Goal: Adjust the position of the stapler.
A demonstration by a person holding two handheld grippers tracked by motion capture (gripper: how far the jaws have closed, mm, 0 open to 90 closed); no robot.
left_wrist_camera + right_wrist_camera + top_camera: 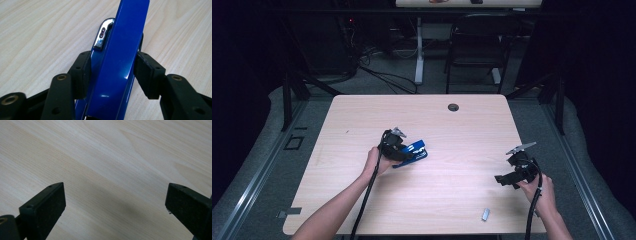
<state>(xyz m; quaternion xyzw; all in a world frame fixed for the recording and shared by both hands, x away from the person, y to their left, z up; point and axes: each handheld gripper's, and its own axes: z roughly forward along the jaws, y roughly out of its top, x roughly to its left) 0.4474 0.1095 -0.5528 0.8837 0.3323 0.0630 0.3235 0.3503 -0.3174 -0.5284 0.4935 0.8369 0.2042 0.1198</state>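
Pale wood-grain table (362,115), seen from above, is set in a dark room; cables are seen on the grey floor (387,75) beyond it, where a black chair (474,45) stands.

Left part: the left gripper (404,150) is held over the middle-left of the table, gripped from behind by the person's left hand (377,162). A blue stapler (414,151) lies between its jaws, on the table just beside the hand. In the left gripper view the gripper (112,72) is seen partly closed, its black pads (147,72) set against the two long sides of the stapler (117,65); the stapler's glossy blue top arm runs away from the camera, and a chrome metal part (102,33) is exposed at its left edge. Whether the stapler rests on the table or is raised cannot be told. No readable writing is seen on it.

Right part: the right gripper (507,179) is held low over the right side of the table by the right hand (539,192). In the right gripper view its jaws are seen spread wide over bare wood, the gripper (115,202) holding and touching nothing.

A small grey object (485,214) lies near the front edge, well apart from both grippers.
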